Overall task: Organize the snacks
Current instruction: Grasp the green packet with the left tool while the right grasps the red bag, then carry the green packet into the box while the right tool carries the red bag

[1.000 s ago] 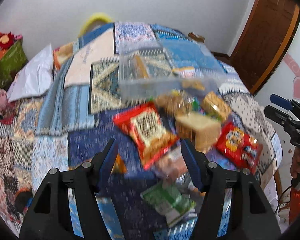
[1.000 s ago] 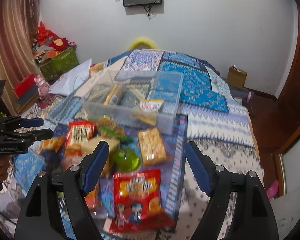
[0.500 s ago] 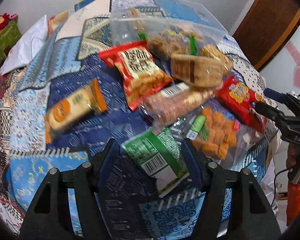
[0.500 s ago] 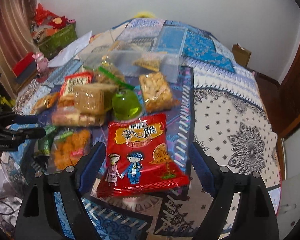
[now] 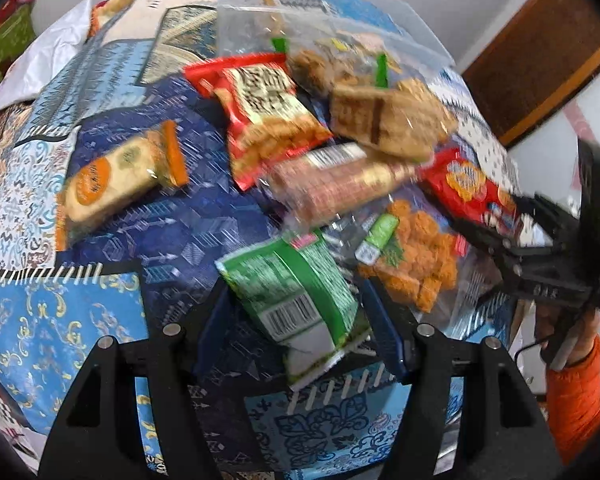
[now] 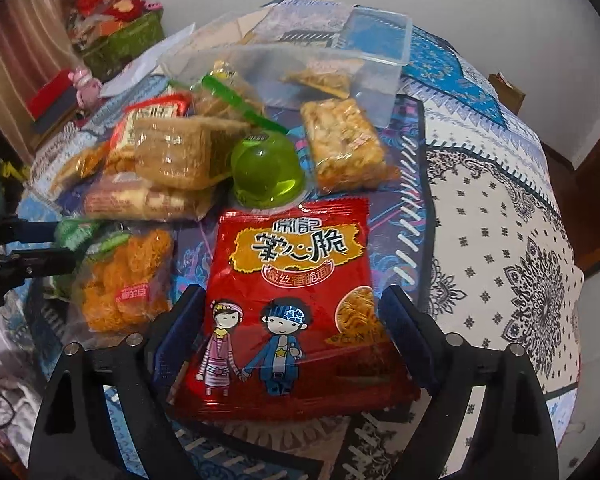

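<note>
Several snack packs lie in a heap on a patterned bedspread. My left gripper (image 5: 300, 304) is open, its fingers on either side of a green snack packet (image 5: 296, 292). My right gripper (image 6: 292, 308) is open, its fingers on either side of a red noodle-snack packet (image 6: 296, 300). A clear plastic box (image 6: 372, 48) stands behind the heap with a few snacks inside. A green jelly cup (image 6: 268, 172), a tan cracker pack (image 6: 172, 156) and an orange puff bag (image 6: 128, 280) lie between the packets and the box. The right gripper also shows in the left wrist view (image 5: 500, 232).
The bedspread (image 6: 500, 208) drops off at the right edge. An orange-labelled biscuit pack (image 5: 116, 180) lies apart at the left. A green basket (image 6: 120, 44) and a pillow (image 5: 48, 64) sit beyond the bed's left side. A brown door (image 5: 540, 48) is at the right.
Both grippers have moved down and forward toward the snacks. The green packet now lies between the left fingers and the red packet between the right fingers. Both stay open.
</note>
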A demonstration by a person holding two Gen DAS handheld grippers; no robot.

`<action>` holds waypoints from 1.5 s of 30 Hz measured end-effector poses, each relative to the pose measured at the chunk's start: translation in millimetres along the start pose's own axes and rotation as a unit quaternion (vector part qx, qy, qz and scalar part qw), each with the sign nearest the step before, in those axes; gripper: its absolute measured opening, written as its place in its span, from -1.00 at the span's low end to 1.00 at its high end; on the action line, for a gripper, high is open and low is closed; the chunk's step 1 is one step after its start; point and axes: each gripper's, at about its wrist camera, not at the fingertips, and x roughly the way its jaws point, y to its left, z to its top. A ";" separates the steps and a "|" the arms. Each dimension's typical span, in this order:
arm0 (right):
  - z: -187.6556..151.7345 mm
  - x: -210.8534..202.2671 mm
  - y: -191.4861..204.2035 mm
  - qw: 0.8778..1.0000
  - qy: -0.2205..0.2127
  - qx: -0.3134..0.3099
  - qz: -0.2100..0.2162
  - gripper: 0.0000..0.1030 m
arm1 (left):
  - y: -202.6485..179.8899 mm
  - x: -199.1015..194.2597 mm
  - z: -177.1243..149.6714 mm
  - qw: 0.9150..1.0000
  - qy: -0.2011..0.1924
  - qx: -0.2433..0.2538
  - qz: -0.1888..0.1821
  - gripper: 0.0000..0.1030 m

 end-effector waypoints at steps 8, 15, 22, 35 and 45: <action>-3.3 -0.4 -3.3 1.000 -0.016 0.012 0.010 0.57 | -6.3 3.9 -5.5 1.000 -0.013 0.019 0.020 0.25; -5.2 -7.0 -4.6 0.999 -0.030 0.017 0.017 0.34 | -2.6 -1.5 -7.4 0.999 -0.027 0.017 0.026 0.03; -10.6 -22.8 -10.3 0.998 -0.045 0.029 0.024 0.29 | -4.7 -27.4 -9.9 0.997 -0.053 0.037 0.037 -0.02; 8.3 -68.4 -11.4 0.992 -0.119 0.041 0.027 0.28 | -11.6 -53.0 11.0 0.995 -0.082 0.041 0.029 -0.66; 8.7 -64.3 -6.0 0.992 -0.113 0.040 0.043 0.28 | 4.6 -10.4 -2.6 1.000 -0.006 0.015 0.019 -0.28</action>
